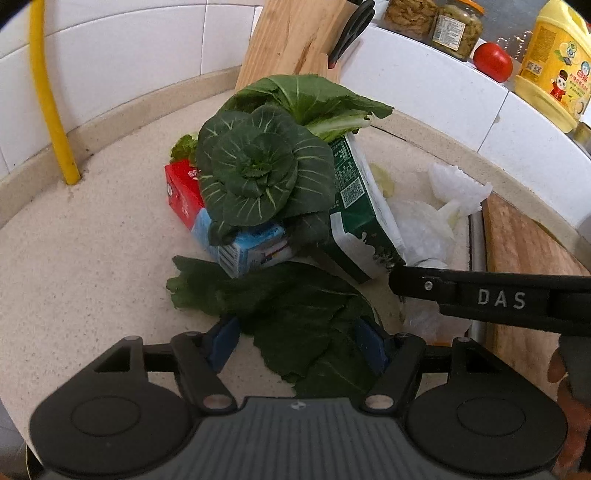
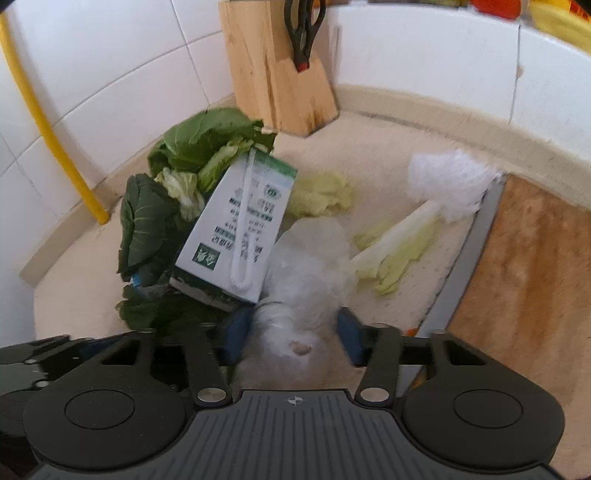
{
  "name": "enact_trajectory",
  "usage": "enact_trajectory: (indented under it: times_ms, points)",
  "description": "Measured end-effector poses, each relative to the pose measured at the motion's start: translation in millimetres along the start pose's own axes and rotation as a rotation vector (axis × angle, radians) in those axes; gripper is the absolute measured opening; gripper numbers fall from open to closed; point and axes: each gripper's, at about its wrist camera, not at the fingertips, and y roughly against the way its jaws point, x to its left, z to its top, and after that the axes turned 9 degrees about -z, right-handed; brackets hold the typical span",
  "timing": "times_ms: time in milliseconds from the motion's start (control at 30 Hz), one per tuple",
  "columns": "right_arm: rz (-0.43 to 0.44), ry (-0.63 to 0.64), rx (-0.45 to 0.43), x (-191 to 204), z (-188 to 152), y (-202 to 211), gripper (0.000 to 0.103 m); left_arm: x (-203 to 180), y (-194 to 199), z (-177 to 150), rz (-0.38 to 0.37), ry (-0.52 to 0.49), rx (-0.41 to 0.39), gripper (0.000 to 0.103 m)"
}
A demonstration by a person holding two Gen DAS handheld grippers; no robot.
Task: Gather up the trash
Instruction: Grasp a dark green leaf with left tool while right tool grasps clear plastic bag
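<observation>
A heap of trash lies on the beige counter (image 1: 92, 229): a bok choy rosette (image 1: 258, 173), a red-and-blue carton (image 1: 184, 195) and a green-and-white milk carton (image 1: 354, 206) (image 2: 236, 229). A flat dark leaf (image 1: 295, 332) lies in front of the heap, between the blue fingers (image 1: 221, 343) of my left gripper (image 1: 295, 343); the left pad stands clear of it, so the gripper is open. My right gripper (image 2: 293, 332) has its pads against a crumpled clear plastic bag (image 2: 303, 258) that fills the gap. Pale cabbage pieces (image 2: 399, 247) and white tissue (image 2: 450, 184) lie beyond.
A wooden knife block (image 2: 277, 74) with scissors (image 2: 303, 29) stands in the corner. A yellow pipe (image 1: 48, 92) runs down the tiled wall. At the right lies a wooden board (image 2: 524, 258). Jars (image 1: 458, 29), a tomato (image 1: 493, 61) and a yellow bottle (image 1: 554, 62) sit on the ledge.
</observation>
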Motion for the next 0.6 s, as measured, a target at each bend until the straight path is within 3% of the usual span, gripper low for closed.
enact_trajectory:
  times_ms: [200,533,567,600]
  points:
    - [0.044,-0.045,-0.013,-8,-1,14,0.037,12,8,0,-0.075,0.057,0.024,0.010]
    - [0.088,-0.072,-0.091,-14,-2,62,0.036,18,28,-4,-0.090,0.087,0.006,0.009]
    - [0.090,-0.072,-0.097,-14,-2,65,0.036,18,25,-3,-0.081,0.107,0.013,0.011]
    - [0.087,-0.073,-0.102,-15,-2,66,0.036,20,22,-1,-0.084,0.129,0.022,0.021]
